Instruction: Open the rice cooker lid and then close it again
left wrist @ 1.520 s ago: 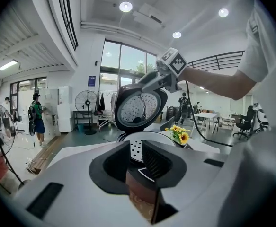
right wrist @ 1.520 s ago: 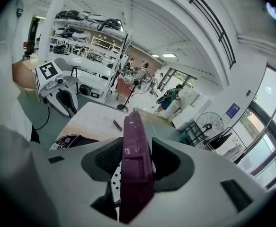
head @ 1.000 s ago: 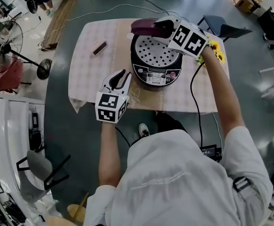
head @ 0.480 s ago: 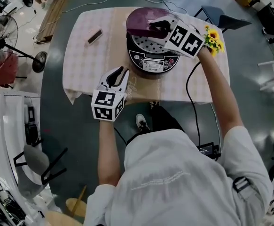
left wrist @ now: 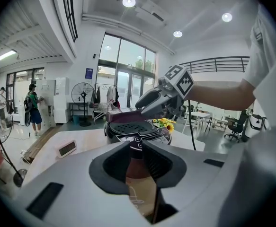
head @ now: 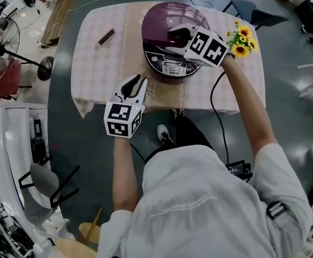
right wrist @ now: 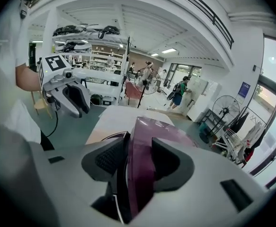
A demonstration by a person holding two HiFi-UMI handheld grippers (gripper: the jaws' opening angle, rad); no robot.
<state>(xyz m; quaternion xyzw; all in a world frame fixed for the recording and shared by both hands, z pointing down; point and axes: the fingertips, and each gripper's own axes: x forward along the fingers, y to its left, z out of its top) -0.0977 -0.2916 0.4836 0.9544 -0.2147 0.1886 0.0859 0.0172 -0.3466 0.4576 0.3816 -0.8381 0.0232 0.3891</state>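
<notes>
The round black rice cooker (head: 172, 69) (left wrist: 138, 135) stands near the middle of the table with the pale checked cloth (head: 100, 69), a little toward 12 o'clock in the head view. Its control panel faces 6 o'clock, toward the person.

The dark purple domed lid (head: 167, 15) (right wrist: 149, 126) is hinged on the 12 o'clock side and lies tilted low over the pot. Its front edge is raised, so the left gripper view shows the perforated inner plate under it. The lid's line from hinge to front edge runs from 12 to 6 o'clock.

The right gripper (head: 175, 38) (right wrist: 140, 150) reaches in from 4 o'clock. Its jaws are closing on the lid's front edge, which sits between the pads (right wrist: 104, 161), one against the purple top and the other at the dark underside.

The left gripper (head: 133, 85) (left wrist: 137, 150) hangs at the cooker's 7 o'clock, over the near table edge and apart from the cooker. Its fingers are spread a little with nothing between them.

A bunch of yellow sunflowers (head: 241, 41) sits at the cooker's 3 o'clock, and a small flat rectangular device (head: 106, 36) lies at its 9 o'clock.
</notes>
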